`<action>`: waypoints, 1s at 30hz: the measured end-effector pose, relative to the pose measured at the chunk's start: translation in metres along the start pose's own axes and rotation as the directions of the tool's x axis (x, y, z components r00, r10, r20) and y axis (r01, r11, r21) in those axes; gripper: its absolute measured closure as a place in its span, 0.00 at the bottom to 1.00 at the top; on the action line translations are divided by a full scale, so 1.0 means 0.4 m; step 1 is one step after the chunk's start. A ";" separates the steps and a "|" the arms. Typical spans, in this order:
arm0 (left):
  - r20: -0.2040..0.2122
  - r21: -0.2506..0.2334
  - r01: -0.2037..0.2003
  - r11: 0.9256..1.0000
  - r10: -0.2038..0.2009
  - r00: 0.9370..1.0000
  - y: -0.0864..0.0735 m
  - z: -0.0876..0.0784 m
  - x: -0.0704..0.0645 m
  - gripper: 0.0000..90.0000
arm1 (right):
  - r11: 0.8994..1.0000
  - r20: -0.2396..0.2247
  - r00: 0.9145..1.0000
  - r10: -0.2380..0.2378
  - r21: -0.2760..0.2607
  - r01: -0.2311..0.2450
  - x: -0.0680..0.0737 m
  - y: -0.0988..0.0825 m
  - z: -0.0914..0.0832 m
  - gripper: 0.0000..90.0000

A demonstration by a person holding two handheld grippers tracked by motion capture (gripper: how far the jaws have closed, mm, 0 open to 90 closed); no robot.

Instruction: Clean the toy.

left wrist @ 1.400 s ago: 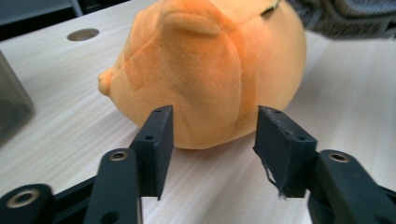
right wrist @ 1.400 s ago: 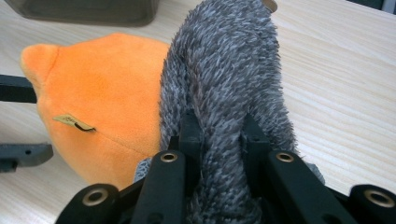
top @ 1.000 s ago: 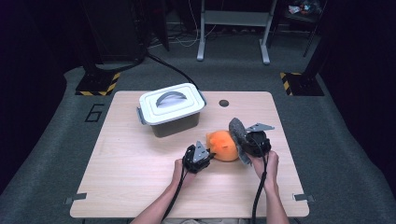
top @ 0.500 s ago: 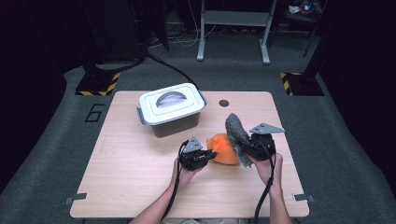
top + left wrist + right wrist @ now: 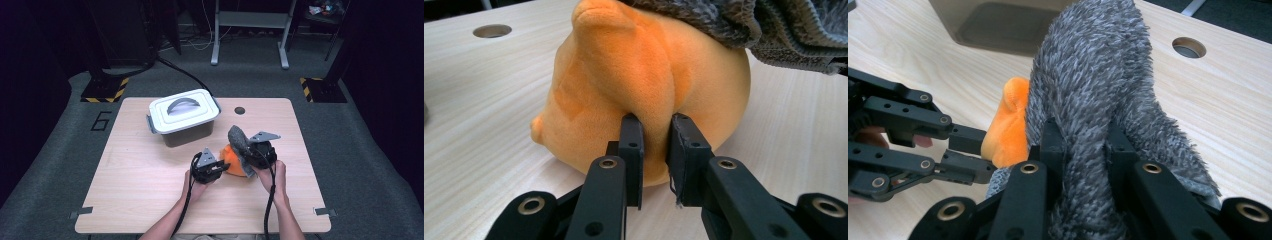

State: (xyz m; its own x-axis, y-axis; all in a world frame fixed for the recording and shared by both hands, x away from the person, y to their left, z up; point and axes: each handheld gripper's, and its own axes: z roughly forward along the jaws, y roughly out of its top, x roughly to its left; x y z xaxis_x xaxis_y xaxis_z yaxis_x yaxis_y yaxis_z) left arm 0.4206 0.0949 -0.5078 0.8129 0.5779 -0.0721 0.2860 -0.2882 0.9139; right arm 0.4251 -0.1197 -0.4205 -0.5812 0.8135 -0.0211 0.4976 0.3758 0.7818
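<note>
The left gripper [image 5: 655,130] pinches a fold of the orange plush toy [image 5: 639,85] between its two black jaws; the soft fabric bulges out on either side of the pads, and the jaws have just been opening a touch while the fold stays caught between them. The toy rests on the wooden table [image 5: 484,105] straight ahead of this gripper, and a grey knitted cloth [image 5: 774,30] drapes over its top and far side. The right gripper [image 5: 1083,135] is closed tight on that grey cloth [image 5: 1093,75], whose fuzzy bulk rises from between the jaws and leans over the toy [image 5: 1008,125], just to the left of this gripper. In the high view the left gripper [image 5: 220,162] and right gripper [image 5: 250,150] face each other across the orange toy [image 5: 232,162], with the grey cloth [image 5: 239,139] standing up above the right one. Beyond the left gripper, well apart, sits a grey lidded box [image 5: 182,117] with a handle on its lid, and a round hole [image 5: 240,110] lies in the table beyond the right gripper.
</note>
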 end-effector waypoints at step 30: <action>0.002 -0.033 0.011 0.999 -0.011 1.000 -0.028 0.007 0.015 0.87 | 0.994 0.124 0.986 0.106 0.012 -0.109 -0.101 -0.073 -0.027 0.85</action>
State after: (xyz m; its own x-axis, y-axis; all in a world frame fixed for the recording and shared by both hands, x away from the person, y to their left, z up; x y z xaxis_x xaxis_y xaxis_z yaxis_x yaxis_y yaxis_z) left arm 0.4237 0.0992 -0.5195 0.8110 0.5792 -0.0828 0.2775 -0.2563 0.9259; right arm 0.4273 -0.1685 -0.4356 -0.4402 0.8978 -0.0152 0.5657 0.2905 0.7717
